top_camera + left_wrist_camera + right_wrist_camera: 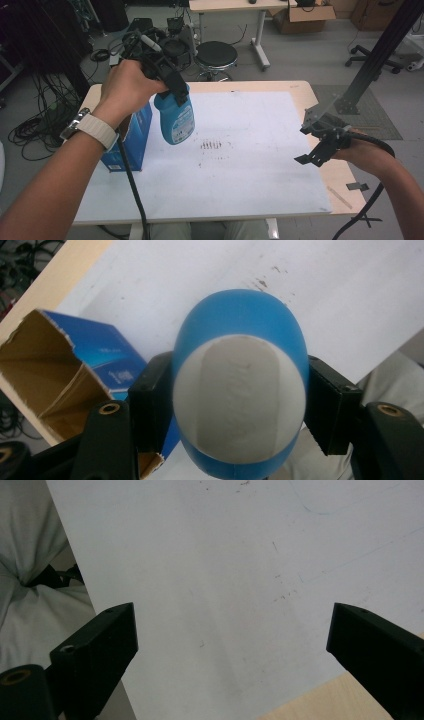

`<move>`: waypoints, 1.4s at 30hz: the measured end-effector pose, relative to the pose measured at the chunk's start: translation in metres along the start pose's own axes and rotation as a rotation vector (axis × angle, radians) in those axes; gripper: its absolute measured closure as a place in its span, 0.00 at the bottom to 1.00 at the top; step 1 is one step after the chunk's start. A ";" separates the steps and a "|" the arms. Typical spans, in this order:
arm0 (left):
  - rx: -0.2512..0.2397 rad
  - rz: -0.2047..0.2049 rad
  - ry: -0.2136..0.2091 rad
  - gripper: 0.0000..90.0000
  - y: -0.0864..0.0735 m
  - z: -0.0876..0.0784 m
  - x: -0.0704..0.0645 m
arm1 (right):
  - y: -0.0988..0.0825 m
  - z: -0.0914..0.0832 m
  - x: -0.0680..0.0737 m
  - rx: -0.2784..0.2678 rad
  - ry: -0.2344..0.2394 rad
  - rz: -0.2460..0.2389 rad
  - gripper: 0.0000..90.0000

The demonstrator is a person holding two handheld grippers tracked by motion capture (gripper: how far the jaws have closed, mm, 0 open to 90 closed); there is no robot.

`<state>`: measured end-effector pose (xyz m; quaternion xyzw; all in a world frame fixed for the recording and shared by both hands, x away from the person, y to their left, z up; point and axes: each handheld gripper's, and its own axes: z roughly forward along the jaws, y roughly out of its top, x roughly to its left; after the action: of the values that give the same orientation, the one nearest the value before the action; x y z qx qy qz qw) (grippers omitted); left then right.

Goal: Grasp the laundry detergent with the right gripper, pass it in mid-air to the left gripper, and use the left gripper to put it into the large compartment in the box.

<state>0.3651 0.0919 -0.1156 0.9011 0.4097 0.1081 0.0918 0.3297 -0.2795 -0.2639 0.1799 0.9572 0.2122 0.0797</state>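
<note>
My left tongs [172, 82] pinch the blue bottle [175, 117] by its white cap end, held in the air beside the open blue carton [131, 140] — lifted out, I judge, with placement on the desk's white sheet [260, 150] left. Bottle: smooth, rounded plastic, labelled; carton: torn cardboard. My right tongs [312, 152] hang spread, empty.

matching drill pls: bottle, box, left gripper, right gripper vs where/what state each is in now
1. bottle
2. box
3. left gripper
4. right gripper

a. open, nothing between its jaws
b. stands open-topped at the table's left edge
c. shut on another item
d. held up off the sheet

Pairs: 1-d, 2-b, 3-c, 4-a
</note>
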 end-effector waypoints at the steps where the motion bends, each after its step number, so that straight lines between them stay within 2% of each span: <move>1: 0.000 -0.017 0.002 0.42 0.000 -0.002 0.003 | -0.001 0.000 -0.001 0.001 0.000 0.000 0.07; 5: -0.015 -0.096 0.014 0.42 -0.002 -0.008 0.014 | -0.002 -0.001 -0.004 0.000 -0.005 0.003 0.07; 14: -0.028 -0.241 0.035 0.42 -0.005 -0.026 0.036 | -0.004 0.001 -0.008 0.003 -0.005 0.005 0.07; 15: -0.035 -0.271 0.039 0.42 -0.006 -0.028 0.040 | -0.004 0.001 -0.008 0.002 -0.005 0.005 0.07; 18: -0.038 -0.327 0.049 0.42 -0.010 -0.032 0.049 | -0.004 0.000 -0.010 0.003 -0.006 0.004 0.06; 22: -0.043 -0.387 0.062 0.42 -0.016 -0.039 0.061 | -0.005 -0.002 -0.011 0.003 -0.009 0.007 0.07; 32: -0.045 -0.486 0.108 0.42 -0.029 -0.053 0.082 | -0.002 -0.008 -0.013 -0.001 -0.016 0.004 0.07; 42: -0.058 -0.584 0.157 0.42 -0.043 -0.061 0.102 | -0.002 -0.004 -0.013 0.003 -0.014 0.002 0.07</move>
<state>0.3830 0.2022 -0.0560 0.7311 0.6541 0.1580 0.1129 0.3403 -0.2879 -0.2600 0.1825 0.9568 0.2097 0.0858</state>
